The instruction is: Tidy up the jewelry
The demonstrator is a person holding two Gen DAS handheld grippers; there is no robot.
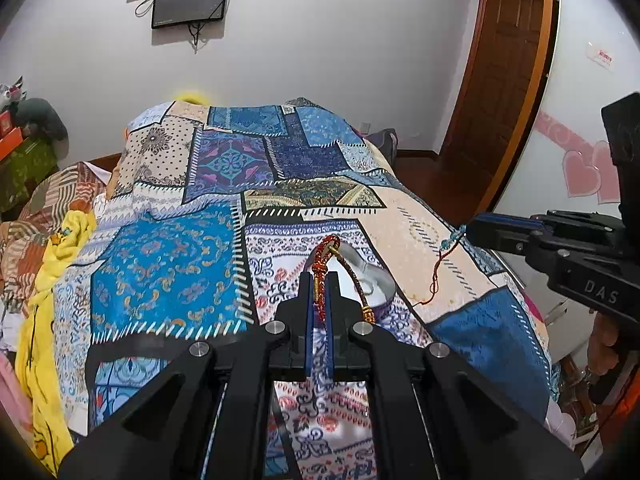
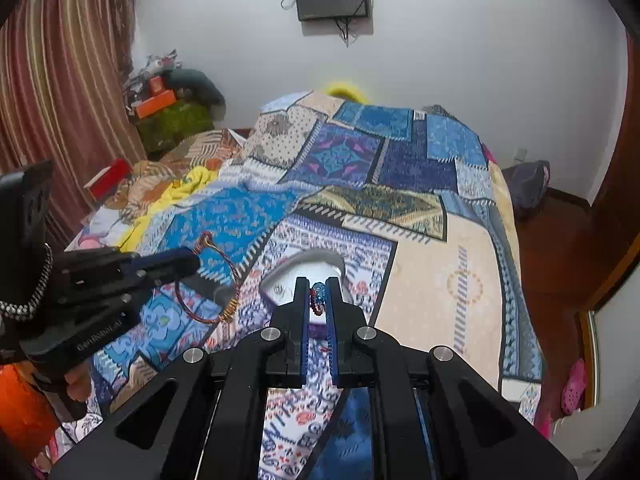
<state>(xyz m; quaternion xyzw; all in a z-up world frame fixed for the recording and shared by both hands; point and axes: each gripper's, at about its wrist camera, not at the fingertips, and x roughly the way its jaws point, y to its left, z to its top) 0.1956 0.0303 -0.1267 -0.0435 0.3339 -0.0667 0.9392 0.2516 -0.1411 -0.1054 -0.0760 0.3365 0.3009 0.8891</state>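
A bed fills the room's middle, covered by a patchwork quilt (image 1: 224,216) printed in blue, cream and purple panels, with a yellow cloth (image 1: 60,264) bunched along its left edge. Behind it stands a plain white wall carrying a dark wall-mounted screen (image 1: 188,0); striped curtains (image 2: 60,80) hang on one side and a brown wooden door (image 1: 504,60) stands on the other, beside a pale panel with pink heart stickers (image 1: 584,176). On the quilt sits a shallow white tray (image 1: 380,284) with a pale rim. The left gripper (image 1: 319,280) holds a red and gold braided cord bracelet (image 1: 324,264) above that tray, its fingers pinched narrow on the knotted part while the loop curves out to the right and ends in a gold bead. The right gripper (image 2: 319,286) has its fingers closed narrow on a thin red string bracelet (image 1: 440,264) with small turquoise beads bunched between the pads; seen from the left wrist view, its red string dangles toward the quilt, just right of the tray.
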